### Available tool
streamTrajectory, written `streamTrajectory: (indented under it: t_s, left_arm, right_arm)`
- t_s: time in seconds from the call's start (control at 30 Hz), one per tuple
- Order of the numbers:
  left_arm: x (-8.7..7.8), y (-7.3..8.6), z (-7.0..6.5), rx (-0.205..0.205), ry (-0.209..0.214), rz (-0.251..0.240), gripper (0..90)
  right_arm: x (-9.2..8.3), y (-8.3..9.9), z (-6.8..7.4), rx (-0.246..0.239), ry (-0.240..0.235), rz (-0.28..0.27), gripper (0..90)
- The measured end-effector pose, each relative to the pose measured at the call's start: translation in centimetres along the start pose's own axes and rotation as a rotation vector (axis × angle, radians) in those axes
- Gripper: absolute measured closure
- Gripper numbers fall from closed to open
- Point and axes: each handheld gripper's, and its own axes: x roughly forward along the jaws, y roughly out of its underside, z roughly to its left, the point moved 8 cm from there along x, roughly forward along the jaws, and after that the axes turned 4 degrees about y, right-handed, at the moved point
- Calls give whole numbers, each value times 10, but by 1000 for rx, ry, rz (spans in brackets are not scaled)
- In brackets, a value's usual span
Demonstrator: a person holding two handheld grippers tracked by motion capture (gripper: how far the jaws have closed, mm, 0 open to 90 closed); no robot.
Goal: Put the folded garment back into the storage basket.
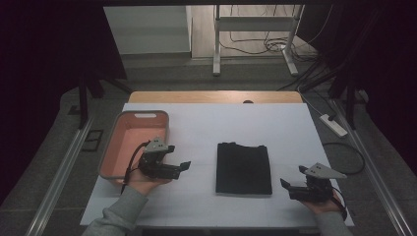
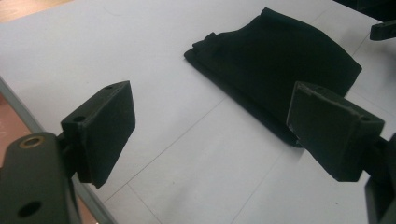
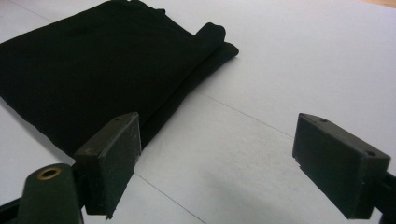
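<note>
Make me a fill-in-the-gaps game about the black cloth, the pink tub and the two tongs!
1. The folded cloth on the white table is coloured ____.
2. The pink tub sits nearest the ____ tongs.
3. The jaws of the right tongs stand wide ____, gripping nothing.
4. The cloth lies ____ the two tongs.

Missing words: black; left; open; between

black cloth (image 3: 93, 70) cut off at left edge.
</note>
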Motion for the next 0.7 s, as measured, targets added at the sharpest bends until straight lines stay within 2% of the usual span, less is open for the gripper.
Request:
streamTrajectory:
  t_s: [0.7]
  left_arm:
    - [23,-9,-7,19,30,32,153]
  right_arm:
    - [0,1,-1,4,2,2,160]
